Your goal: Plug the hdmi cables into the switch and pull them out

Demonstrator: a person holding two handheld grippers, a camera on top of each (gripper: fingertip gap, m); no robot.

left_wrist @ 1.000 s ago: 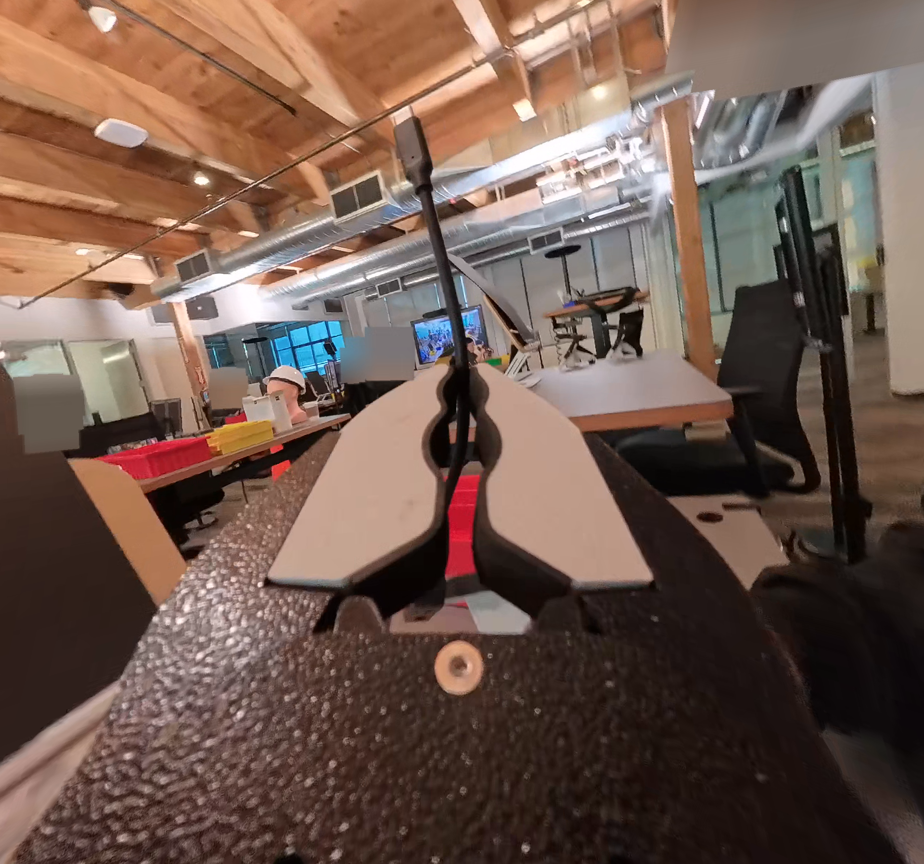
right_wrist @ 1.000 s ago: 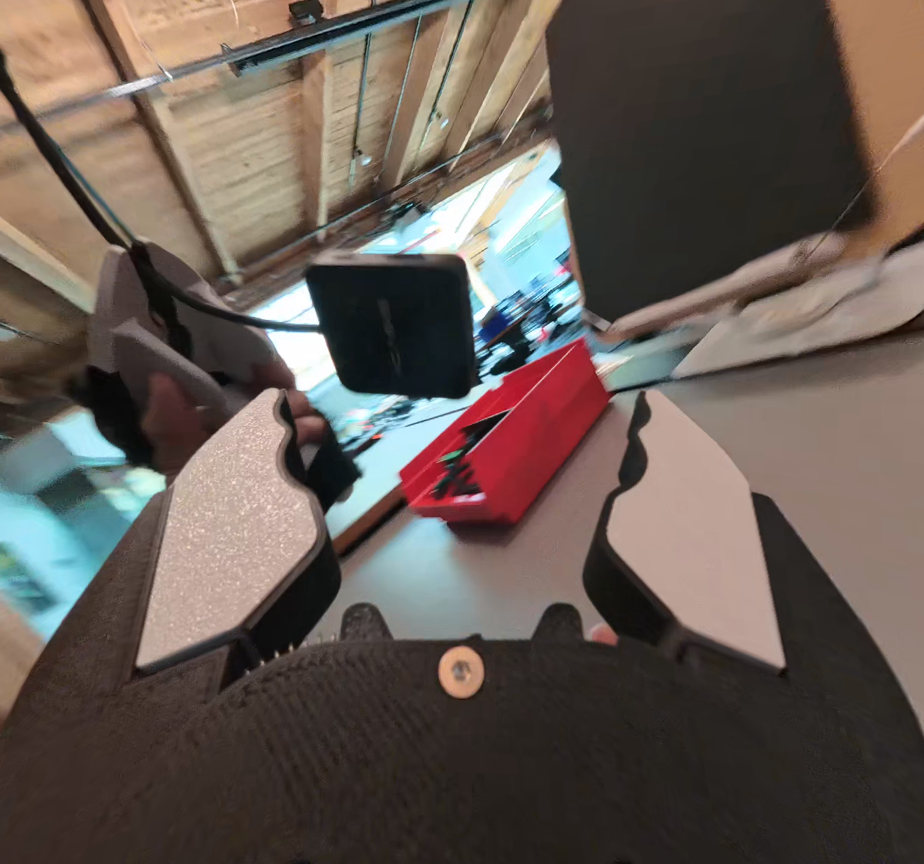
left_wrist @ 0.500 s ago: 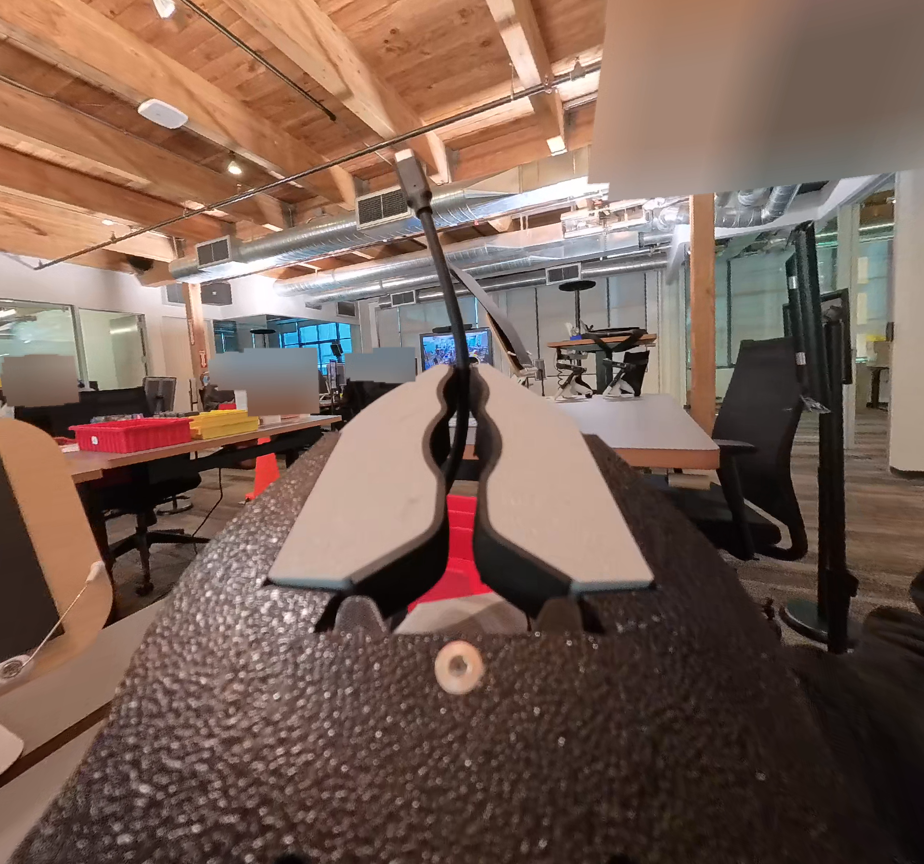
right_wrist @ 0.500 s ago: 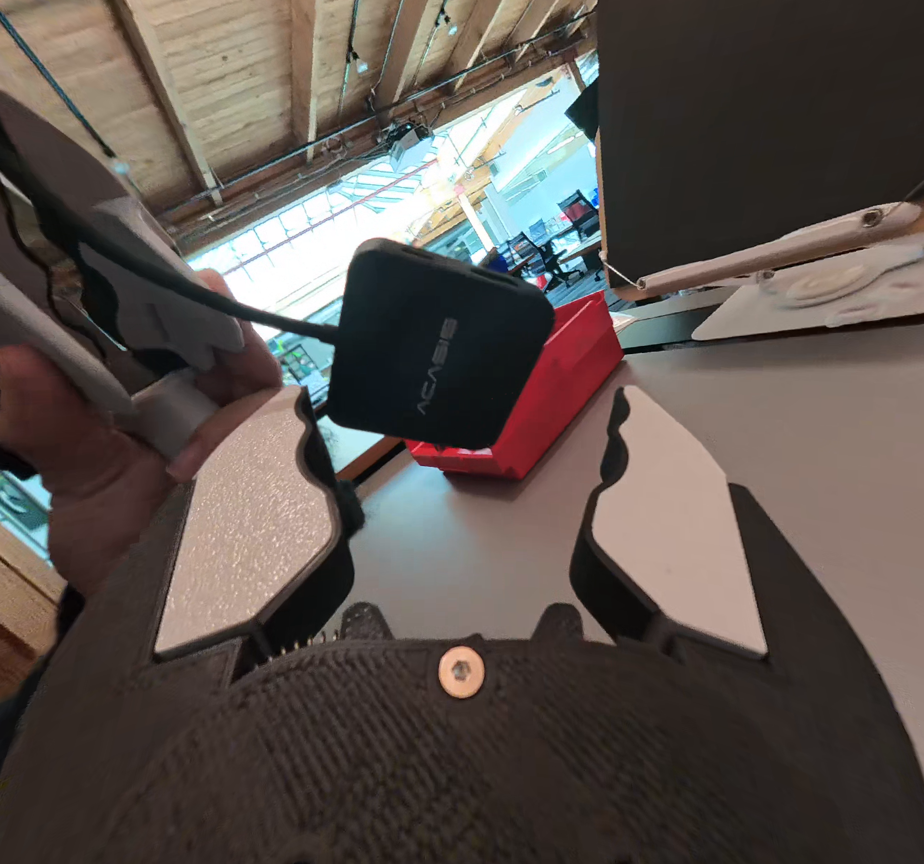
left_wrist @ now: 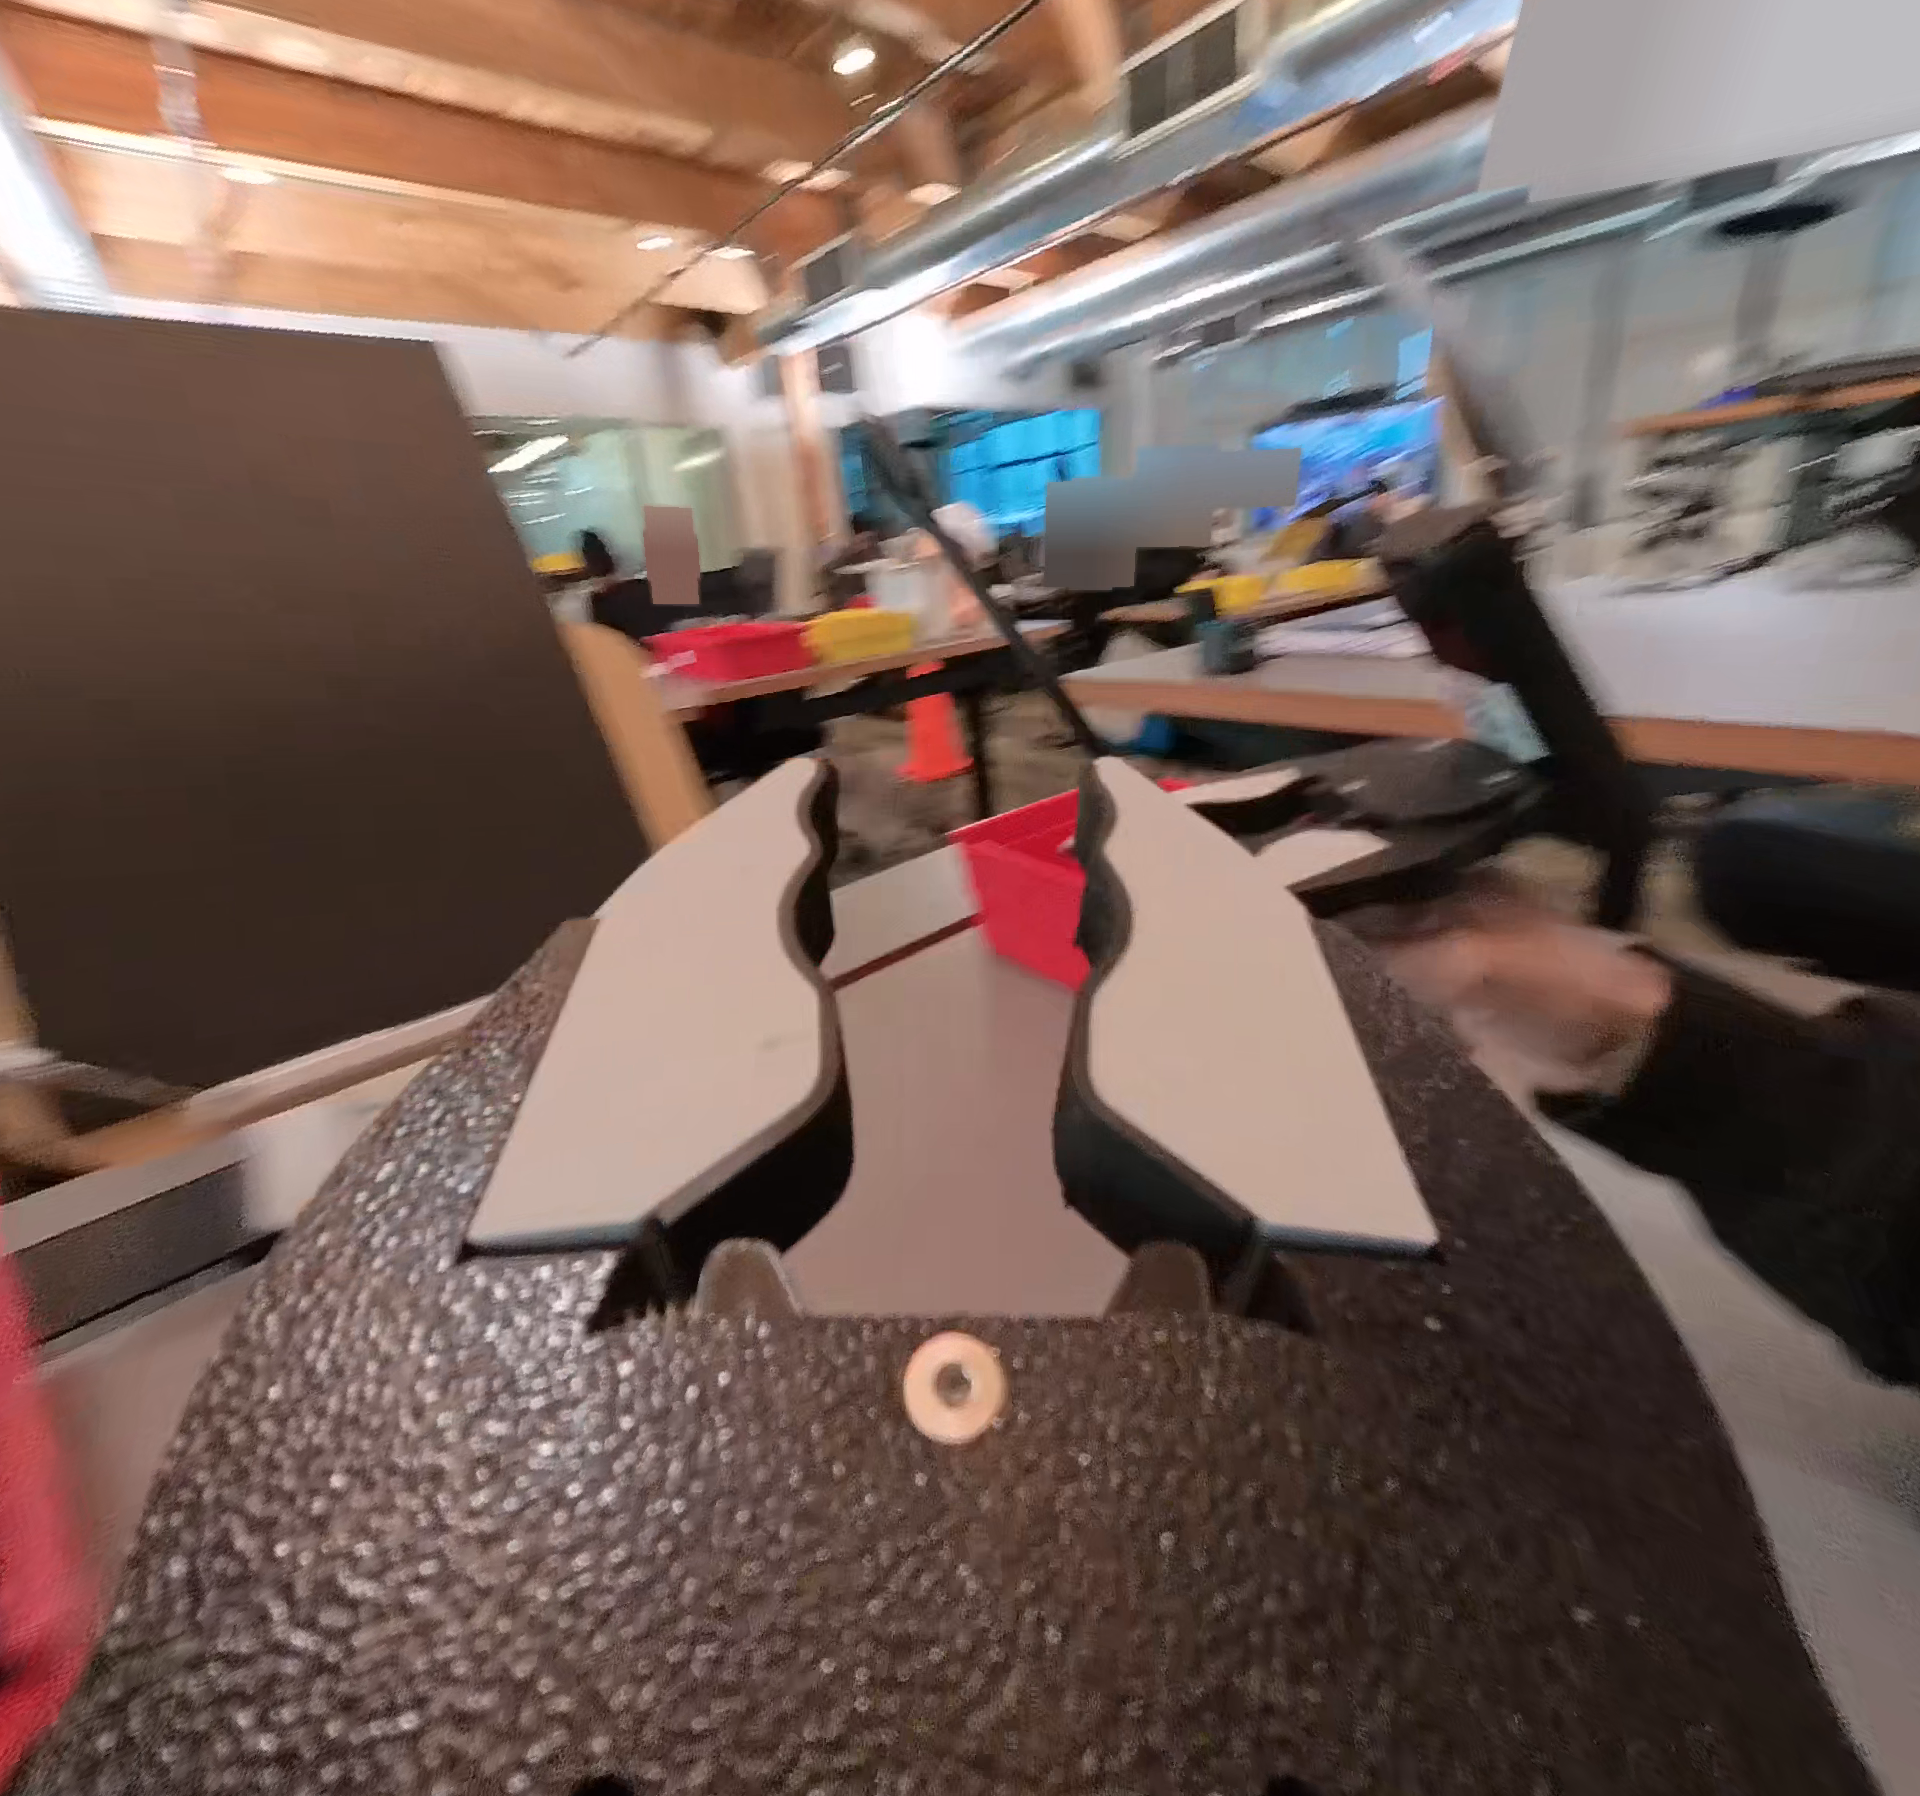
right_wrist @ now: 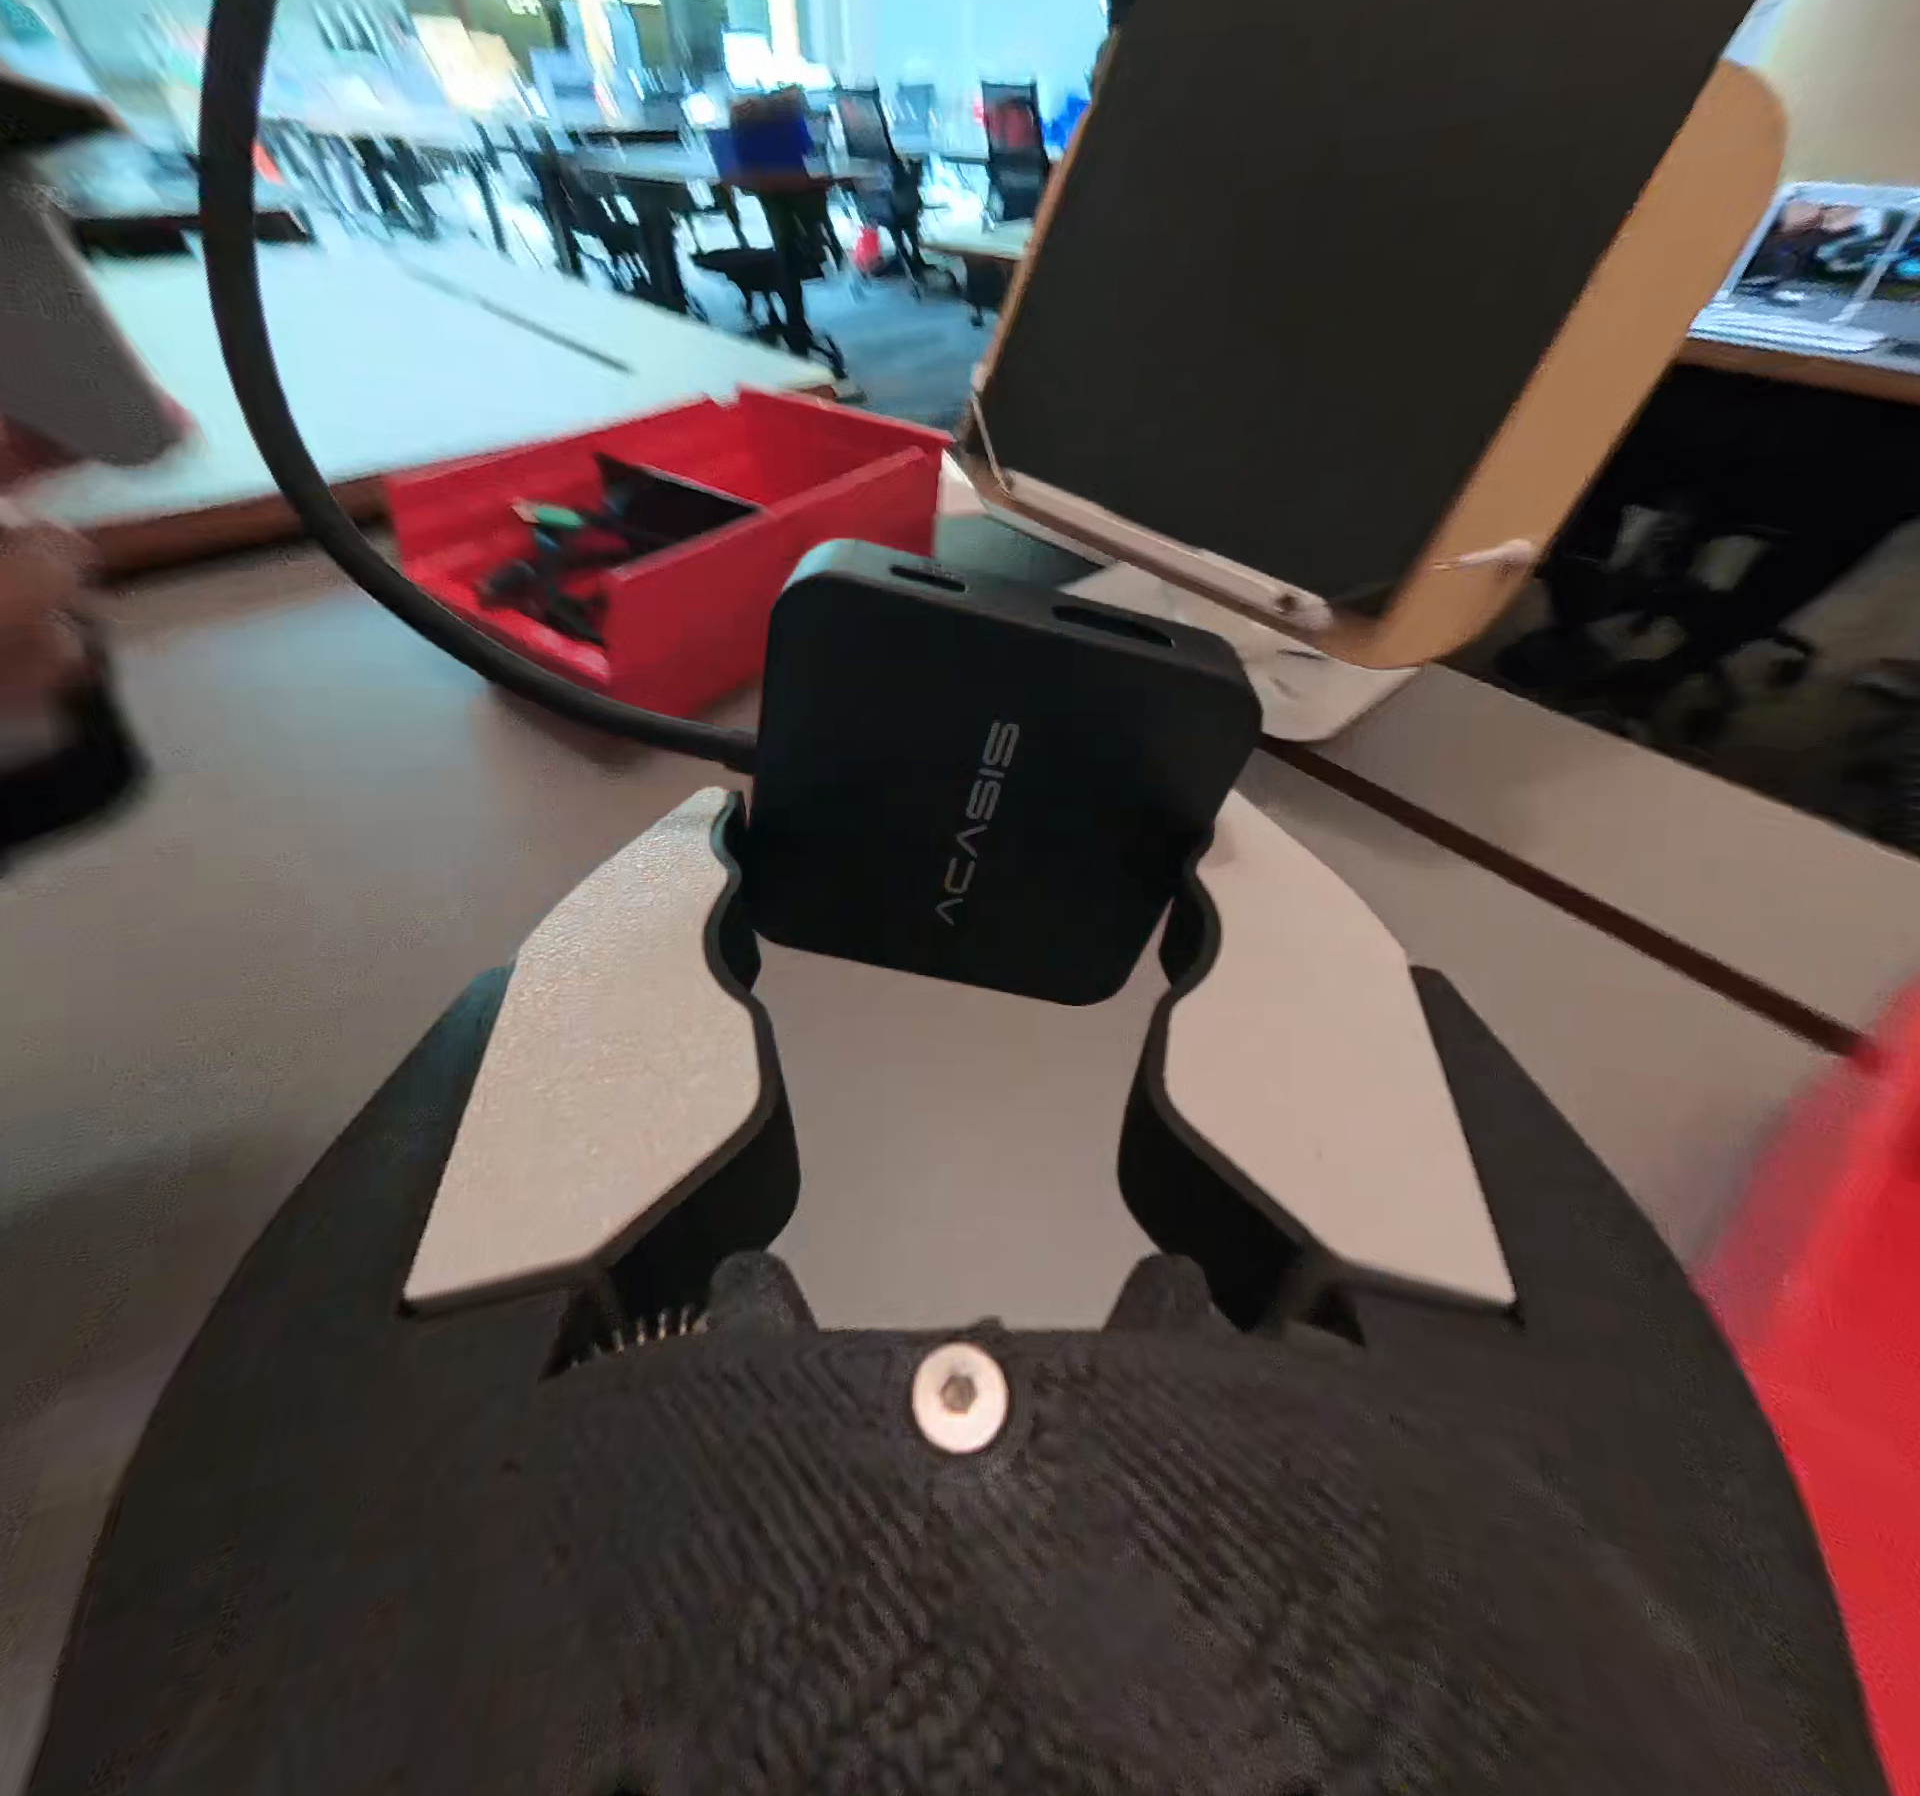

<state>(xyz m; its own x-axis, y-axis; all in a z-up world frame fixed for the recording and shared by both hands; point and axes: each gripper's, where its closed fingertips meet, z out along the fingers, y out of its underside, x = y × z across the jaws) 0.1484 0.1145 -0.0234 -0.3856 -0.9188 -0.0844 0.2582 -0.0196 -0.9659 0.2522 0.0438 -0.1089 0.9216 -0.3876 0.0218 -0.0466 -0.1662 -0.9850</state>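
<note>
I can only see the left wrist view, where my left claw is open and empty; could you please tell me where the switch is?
Observer: The right claw grips the black switch by its two sides.
Operator: Are its ports free?
Observer: The two slots on its far edge look empty.
Operator: And its own cable?
Observer: The cable leaves the switch's left side and arcs up to the left.
</note>
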